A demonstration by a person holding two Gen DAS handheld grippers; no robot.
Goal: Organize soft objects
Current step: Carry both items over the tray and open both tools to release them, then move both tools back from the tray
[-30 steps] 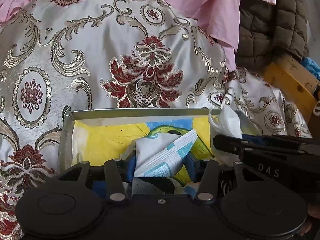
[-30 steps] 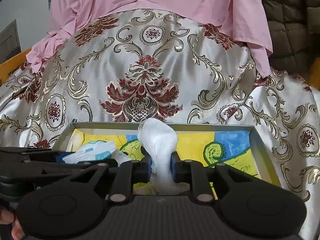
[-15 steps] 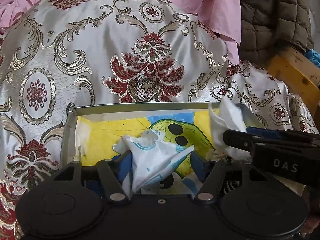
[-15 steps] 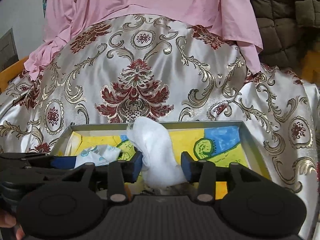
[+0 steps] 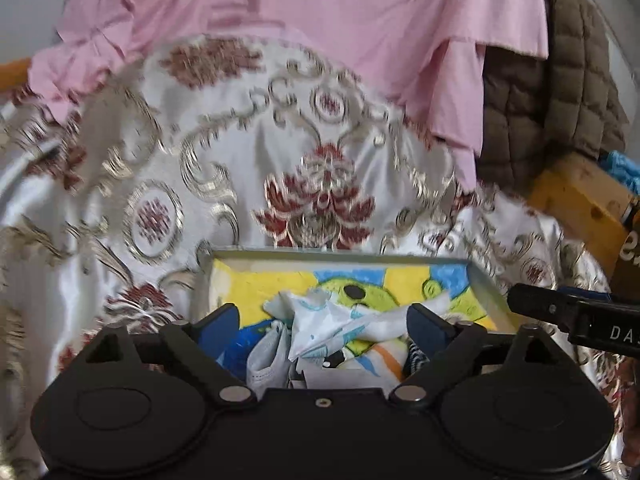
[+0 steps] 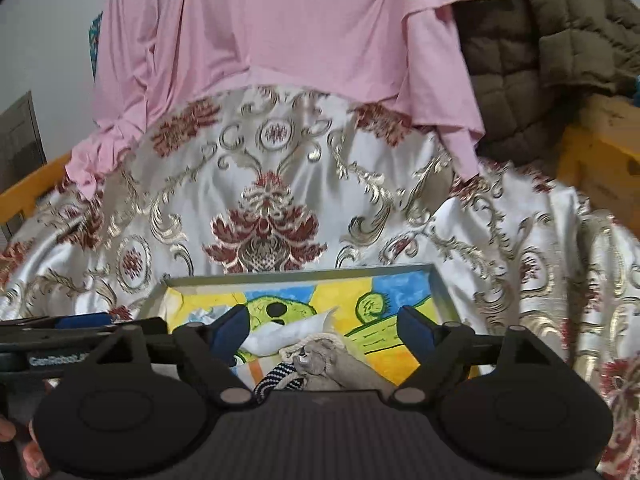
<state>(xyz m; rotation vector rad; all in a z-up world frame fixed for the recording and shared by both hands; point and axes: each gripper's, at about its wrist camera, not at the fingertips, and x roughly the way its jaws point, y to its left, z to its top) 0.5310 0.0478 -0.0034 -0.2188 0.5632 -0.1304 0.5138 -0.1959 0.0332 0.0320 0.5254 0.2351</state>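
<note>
Both claws have let go. A moment ago the left claw [image 5: 322, 322] squeezed a blue and white packet [image 5: 320, 326] and the right claw [image 6: 322, 330] squeezed a white cloth [image 6: 288, 330]. Now the fingers of each claw are spreading wide apart, with nothing pinched. Both soft things lie in the tray [image 5: 486, 280] with the yellow and green picture, on the shiny flowery cloth [image 5: 224, 184]. So this drop looks done. Only the right view shows a grey bag [image 6: 336, 364] and a striped cloth [image 6: 276, 378] near the camera.
</note>
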